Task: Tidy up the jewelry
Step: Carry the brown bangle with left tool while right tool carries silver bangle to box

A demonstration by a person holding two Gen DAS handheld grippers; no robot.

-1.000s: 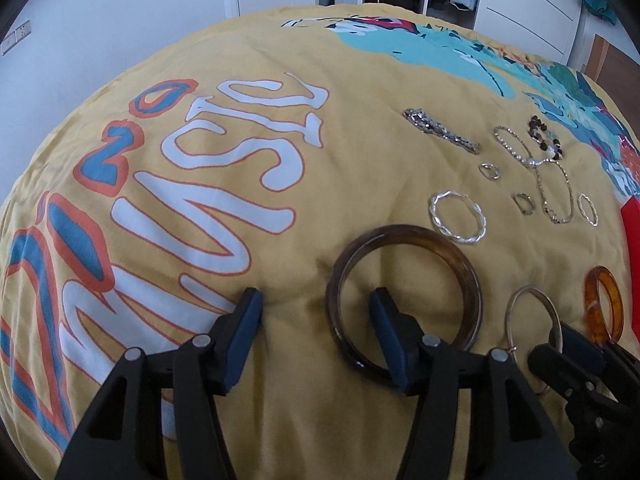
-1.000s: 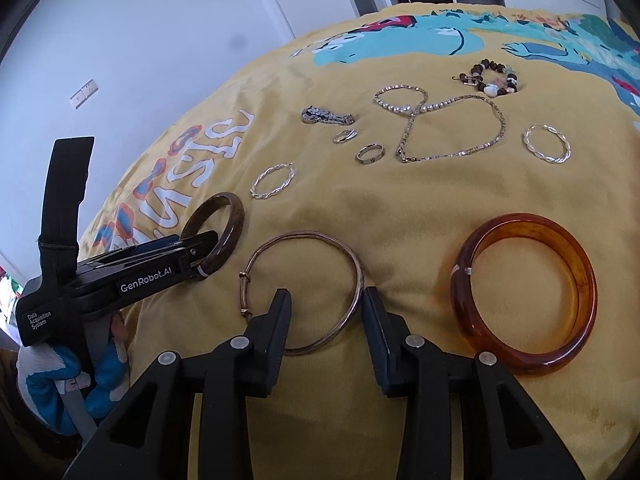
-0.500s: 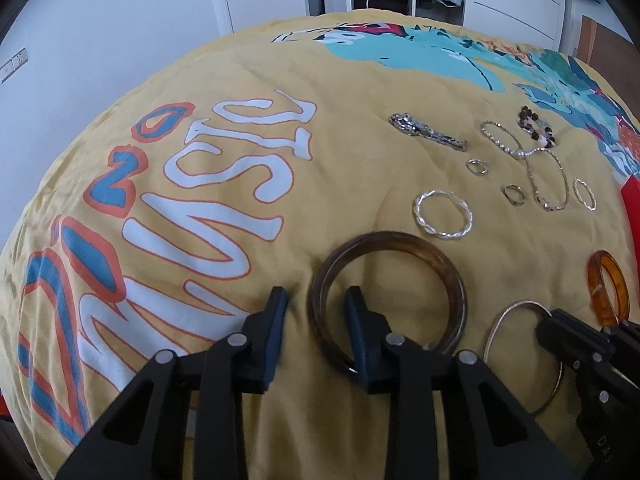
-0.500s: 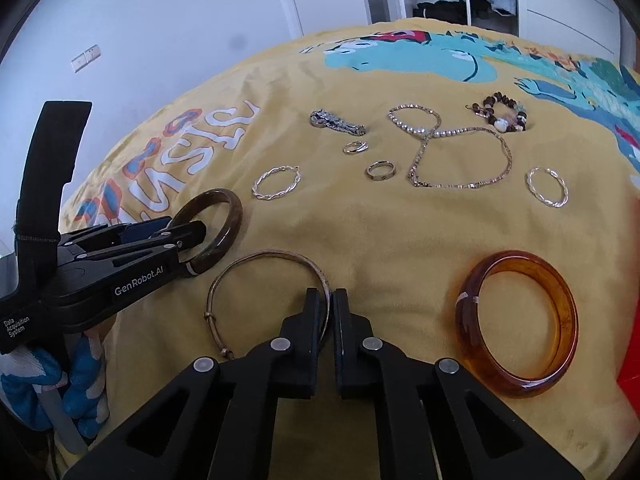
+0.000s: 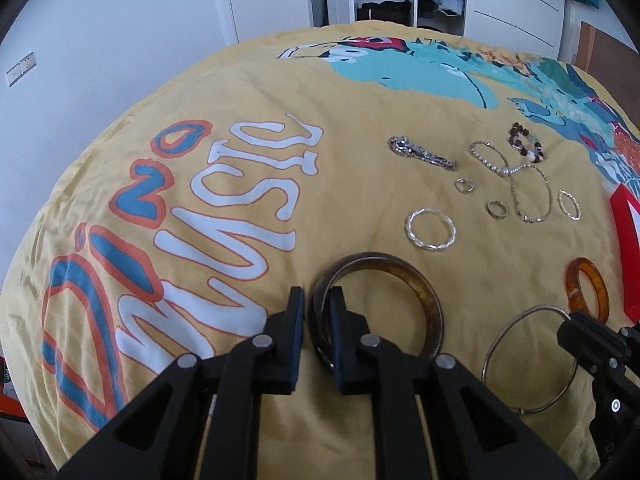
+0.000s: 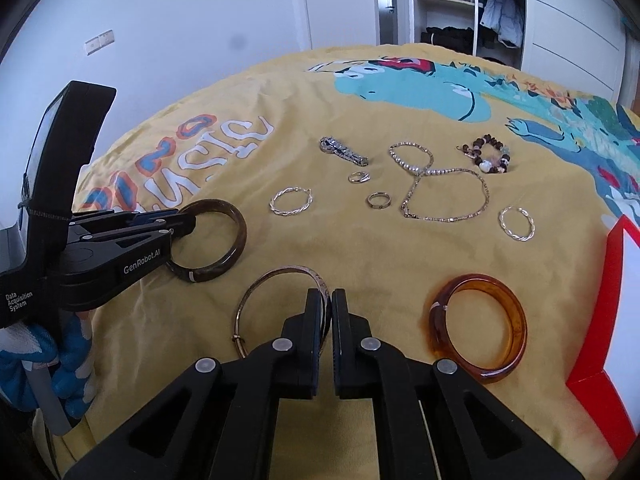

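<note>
The left tongs (image 5: pixel 316 308) have just been closing and now clamp the rim of the dark bangle (image 5: pixel 420 280) on the yellow bed cover (image 5: pixel 240 80); the right tongs (image 6: pixel 327 312) are clamped on the thin metal bangle (image 6: pixel 256 292) (its far side lifted off the cover); an amber bangle (image 6: pixel 516 320) lies just right of them; further back lie two twisted hoops (image 6: pixel 291 201), two rings (image 6: pixel 378 200), a chain (image 6: pixel 460 216), a bead bracelet (image 6: pixel 486 155) and a silver clasp piece (image 6: pixel 342 151), all apart from the tongs.
</note>
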